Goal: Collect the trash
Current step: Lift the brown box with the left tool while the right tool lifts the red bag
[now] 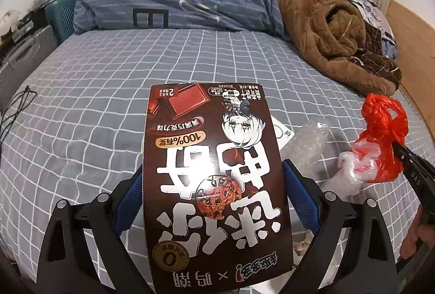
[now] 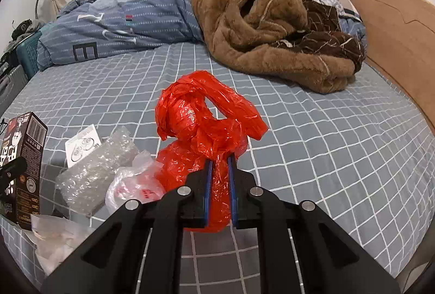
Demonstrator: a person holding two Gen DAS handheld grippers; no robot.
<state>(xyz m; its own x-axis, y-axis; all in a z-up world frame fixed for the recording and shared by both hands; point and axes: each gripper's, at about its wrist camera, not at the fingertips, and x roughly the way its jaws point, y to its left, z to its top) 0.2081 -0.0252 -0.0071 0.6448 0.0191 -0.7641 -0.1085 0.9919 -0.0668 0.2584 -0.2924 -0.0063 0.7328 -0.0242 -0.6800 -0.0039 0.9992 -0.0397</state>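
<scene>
My left gripper (image 1: 212, 174) is shut on a dark brown cookie box (image 1: 214, 185) with white lettering and holds it upright above the bed. The box also shows at the left edge of the right wrist view (image 2: 23, 169). My right gripper (image 2: 219, 160) is shut on a crumpled red plastic bag (image 2: 206, 125), also seen at the right of the left wrist view (image 1: 383, 133). A white plastic bag (image 2: 133, 185), a bubble wrap piece (image 2: 98, 166) and a white card (image 2: 81, 144) lie on the sheet between the grippers.
The bed has a grey checked sheet (image 2: 326, 136). A blue duvet (image 2: 122, 19) and a brown fleece blanket (image 2: 272, 30) are piled at the far side. A wooden headboard (image 2: 394, 35) runs along the right. More clear plastic (image 2: 54, 239) lies near the front left.
</scene>
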